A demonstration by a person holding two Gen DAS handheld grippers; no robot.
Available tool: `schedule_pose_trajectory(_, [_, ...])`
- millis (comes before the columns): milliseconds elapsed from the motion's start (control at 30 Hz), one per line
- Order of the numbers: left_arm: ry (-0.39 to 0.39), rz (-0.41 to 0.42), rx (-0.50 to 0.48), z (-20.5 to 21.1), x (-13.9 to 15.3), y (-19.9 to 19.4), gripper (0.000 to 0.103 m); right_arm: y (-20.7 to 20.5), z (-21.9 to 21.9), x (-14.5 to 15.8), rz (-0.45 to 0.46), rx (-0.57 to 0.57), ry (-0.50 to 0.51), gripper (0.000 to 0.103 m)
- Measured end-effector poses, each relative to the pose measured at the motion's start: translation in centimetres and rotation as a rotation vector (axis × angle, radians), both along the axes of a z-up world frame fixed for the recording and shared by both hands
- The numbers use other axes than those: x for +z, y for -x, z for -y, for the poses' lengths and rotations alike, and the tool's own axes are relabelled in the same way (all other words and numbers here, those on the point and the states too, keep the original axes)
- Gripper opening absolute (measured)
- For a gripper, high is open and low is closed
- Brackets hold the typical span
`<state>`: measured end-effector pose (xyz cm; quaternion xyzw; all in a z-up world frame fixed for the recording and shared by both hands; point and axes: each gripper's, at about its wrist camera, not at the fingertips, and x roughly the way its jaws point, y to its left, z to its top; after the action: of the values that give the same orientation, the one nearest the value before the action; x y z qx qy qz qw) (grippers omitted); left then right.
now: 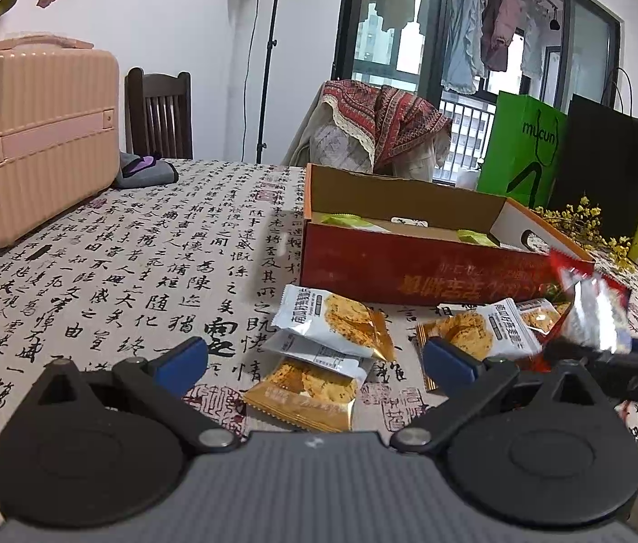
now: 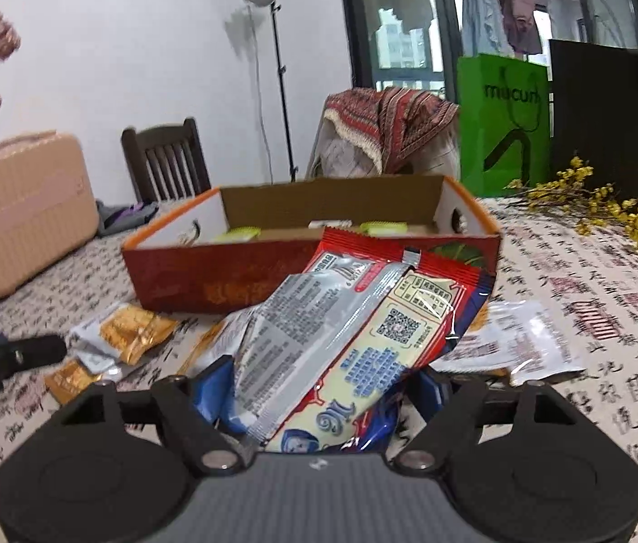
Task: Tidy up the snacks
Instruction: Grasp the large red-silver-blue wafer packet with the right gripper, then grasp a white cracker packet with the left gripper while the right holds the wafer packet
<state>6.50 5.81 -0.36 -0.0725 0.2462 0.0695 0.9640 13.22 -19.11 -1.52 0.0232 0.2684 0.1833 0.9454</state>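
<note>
Snacks lie scattered on the desk before the red box (image 2: 310,267); one red-and-silver packet (image 2: 341,344) is clamped in the right hand-held gripper (image 2: 319,389), raised — its long axis pointing toward the box, which sits directly ahead. Box open-topped, a few green packets inside. Left hand-held gripper (image 1: 314,362) spread apart, empty, over the cracker packets (image 1: 332,326) near the box front. Right hand is nearer the drop, I judge.

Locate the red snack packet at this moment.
The red packet is clamped in the right gripper, held above the table just in front of the box; the left wrist view shows it at far right.
</note>
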Motion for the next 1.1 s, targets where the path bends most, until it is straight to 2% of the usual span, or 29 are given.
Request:
schedule_pose_trajectory(333, [-0.019, -0.062, -0.014, 0.0, -0.9, -1.3, 0.103, -0.4, 4.3, 0.9, 0.071, -0.086, -0.055, 0.079])
schedule_pose_trajectory(800, [-0.122, -0.167, -0.061, 0.6, -0.6, -6.3, 0.103, -3.1, 7.5, -0.8, 0.05, -0.166, -0.117, 0.079])
schedule_pose_trajectory(967, [-0.121, -0.22, -0.066, 1.3, -1.1, -8.8, 0.103, -3.5, 7.5, -1.6, 0.015, -0.165, -0.118, 0.079])
schedule_pose_trajectory(1100, [-0.11, -0.256, -0.03, 1.4, -1.8, -10.5, 0.103, -3.7, 7.6, -1.8, -0.001, -0.151, -0.139, 0.079])
